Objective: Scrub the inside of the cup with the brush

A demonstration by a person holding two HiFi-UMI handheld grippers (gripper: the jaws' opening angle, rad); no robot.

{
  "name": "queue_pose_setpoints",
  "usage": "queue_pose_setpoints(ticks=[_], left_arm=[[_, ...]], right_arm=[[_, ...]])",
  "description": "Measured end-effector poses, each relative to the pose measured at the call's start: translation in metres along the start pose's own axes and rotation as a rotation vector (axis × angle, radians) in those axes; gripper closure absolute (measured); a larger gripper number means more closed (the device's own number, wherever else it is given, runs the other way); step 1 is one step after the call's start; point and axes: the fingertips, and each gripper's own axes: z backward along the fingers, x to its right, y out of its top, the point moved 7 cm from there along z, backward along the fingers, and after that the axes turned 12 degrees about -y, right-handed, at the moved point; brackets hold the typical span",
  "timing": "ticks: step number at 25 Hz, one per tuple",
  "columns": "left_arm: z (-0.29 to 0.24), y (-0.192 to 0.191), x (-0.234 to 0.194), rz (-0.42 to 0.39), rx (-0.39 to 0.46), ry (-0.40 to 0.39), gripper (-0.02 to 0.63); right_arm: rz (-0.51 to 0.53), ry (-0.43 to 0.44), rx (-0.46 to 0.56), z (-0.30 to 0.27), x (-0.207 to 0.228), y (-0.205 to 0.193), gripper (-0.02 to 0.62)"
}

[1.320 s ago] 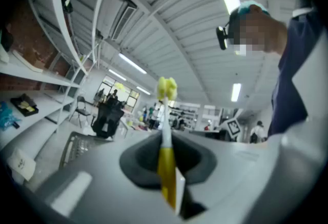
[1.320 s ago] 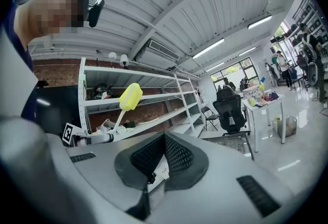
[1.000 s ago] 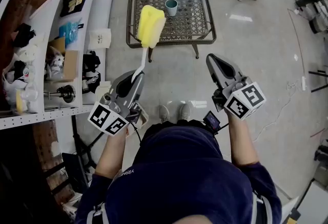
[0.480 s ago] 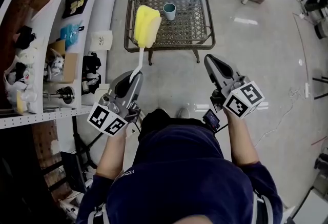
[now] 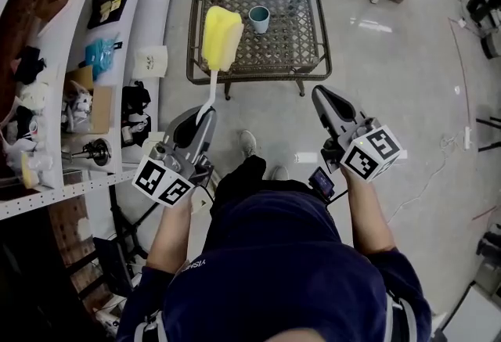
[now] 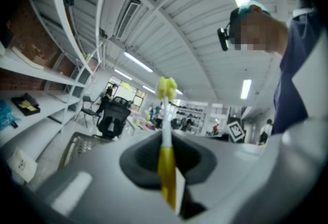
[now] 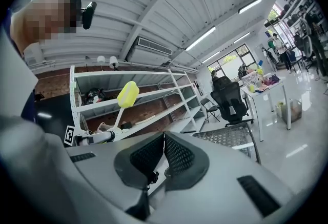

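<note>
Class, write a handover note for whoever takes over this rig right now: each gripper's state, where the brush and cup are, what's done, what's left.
Left gripper: shut on the handle of the brush, yellow head pointing forward.
Right gripper: shut, empty.
Cup: upright on the mesh table ahead, apart from both grippers and the brush.
Done: brush in hand.
Left: get to the cup, probably steady it with the right gripper, scrub its inside.

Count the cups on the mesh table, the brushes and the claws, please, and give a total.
Cup: 1
Brush: 1
Claws: 2 (left claw, right claw)
Total: 4
</note>
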Motion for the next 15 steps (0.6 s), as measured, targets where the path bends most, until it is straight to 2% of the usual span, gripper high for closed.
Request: queue_pose_setpoints(ticks=[15], left_arm=[[-0.017,0.019,-0.150,0.044,-0.033,-0.080,0.575]], right_arm=[[0.031,-0.106,-0.022,-0.127,-0.002,0.014,0.588]])
